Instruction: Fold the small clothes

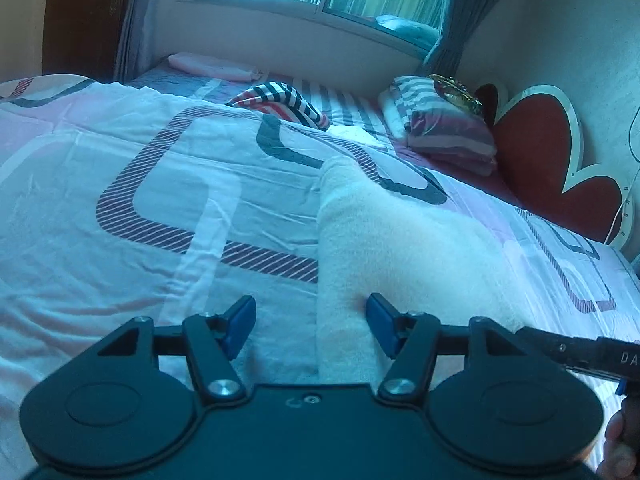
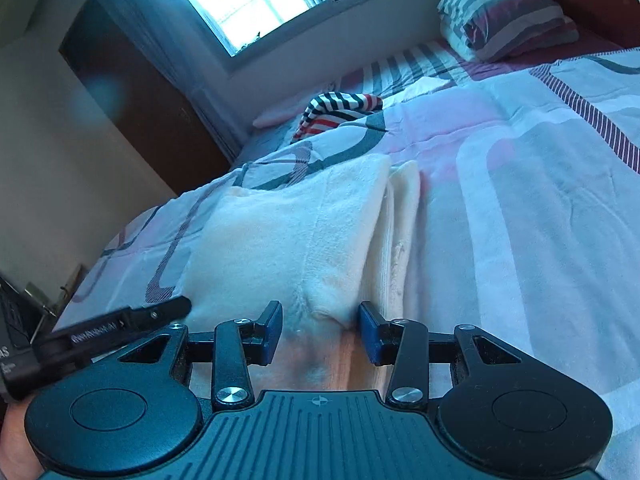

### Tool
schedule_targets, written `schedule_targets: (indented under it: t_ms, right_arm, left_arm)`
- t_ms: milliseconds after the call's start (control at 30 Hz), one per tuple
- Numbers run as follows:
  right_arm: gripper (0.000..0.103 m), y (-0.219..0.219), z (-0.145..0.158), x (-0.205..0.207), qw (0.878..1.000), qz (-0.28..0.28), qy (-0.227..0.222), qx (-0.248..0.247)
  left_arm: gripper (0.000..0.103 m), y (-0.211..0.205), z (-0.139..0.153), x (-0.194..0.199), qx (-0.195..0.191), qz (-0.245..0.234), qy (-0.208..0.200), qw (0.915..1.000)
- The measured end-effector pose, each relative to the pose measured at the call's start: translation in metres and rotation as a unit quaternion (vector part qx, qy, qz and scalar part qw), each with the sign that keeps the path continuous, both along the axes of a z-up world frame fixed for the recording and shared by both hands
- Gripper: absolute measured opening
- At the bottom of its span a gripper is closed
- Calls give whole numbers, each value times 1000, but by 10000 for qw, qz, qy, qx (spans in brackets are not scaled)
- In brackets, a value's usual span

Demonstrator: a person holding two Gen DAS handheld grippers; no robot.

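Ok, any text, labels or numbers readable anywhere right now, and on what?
"DA": cut off by the frame, on the right-edge black bar in the left wrist view.
"GenRobot", then blurred letters: on the left-edge black bar in the right wrist view.
"AS": cut off, lower on that bar.
Nothing else readable.

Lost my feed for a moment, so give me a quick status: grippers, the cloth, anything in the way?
Left gripper open, astride white cloth edge. Right gripper open, cloth bunched between the pads. Cloth folded on bedspread. Nothing blocking.
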State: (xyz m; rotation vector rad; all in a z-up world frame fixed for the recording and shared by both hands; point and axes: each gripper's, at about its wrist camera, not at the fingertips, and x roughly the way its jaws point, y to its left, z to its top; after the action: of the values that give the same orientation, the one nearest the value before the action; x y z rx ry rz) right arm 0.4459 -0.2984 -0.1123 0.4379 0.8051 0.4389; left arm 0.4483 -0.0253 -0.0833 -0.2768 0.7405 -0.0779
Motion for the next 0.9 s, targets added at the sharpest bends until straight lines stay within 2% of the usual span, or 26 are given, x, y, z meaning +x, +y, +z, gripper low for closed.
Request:
schedule_targets:
  t_ms: [100, 167, 200, 333, 400, 467, 500, 667, 733, 767, 800, 833, 900]
  right_arm:
    - [43, 10, -3, 5, 9999, 110, 15, -82]
    - [40, 19, -2, 6, 9994, 152, -56, -316]
    - [19, 22, -2, 7, 9989, 189, -77, -426]
    - [12, 17, 9, -1, 9978, 73, -359, -548]
    - [11, 6, 14, -5, 9981, -3, -373, -480]
    - [11, 0, 5, -1, 9988, 38, -105, -476]
    - [11, -1, -2, 2, 9988, 37, -12, -487]
    - [11, -5, -2, 0, 9989, 67, -7, -470]
    - [11, -8, 1, -1, 9988, 136, -15, -477]
    - [11, -13, 7, -2, 9993, 17, -76, -377]
    - [16, -16, 15, -3, 9992, -82, -264, -298]
    - [26, -16, 24, -3, 9978, -152, -536, -360]
    - [29, -3, 33, 5, 9936, -45, -855, -740]
  left_arm:
    - [60, 4, -4, -1, -128, -11, -6, 9999]
    - [60, 6, -3, 1, -143, -77, 2, 9999]
    - [59, 6, -2, 2, -156, -125, -9, 9998]
    - [56, 3, 3, 4, -186, -321, -45, 9993]
    - [58, -6, 4, 6, -73, -469, -45, 9989]
    - [59, -19, 1, 7, 245, -607, -15, 9979]
    - [60, -23, -1, 8, 269, -617, 8, 9977]
    - [63, -23, -4, 14, 107, -631, 184, 9978]
    - [56, -17, 4, 16, -63, -754, 42, 9971]
    - [57, -12, 10, 17, -148, -750, -129, 9970]
    - [58, -7, 14, 20, -190, -720, -245, 9969]
    - [58, -3, 16, 26, -199, -676, -335, 9969]
    - [58, 3, 17, 43, -186, -526, -322, 9979]
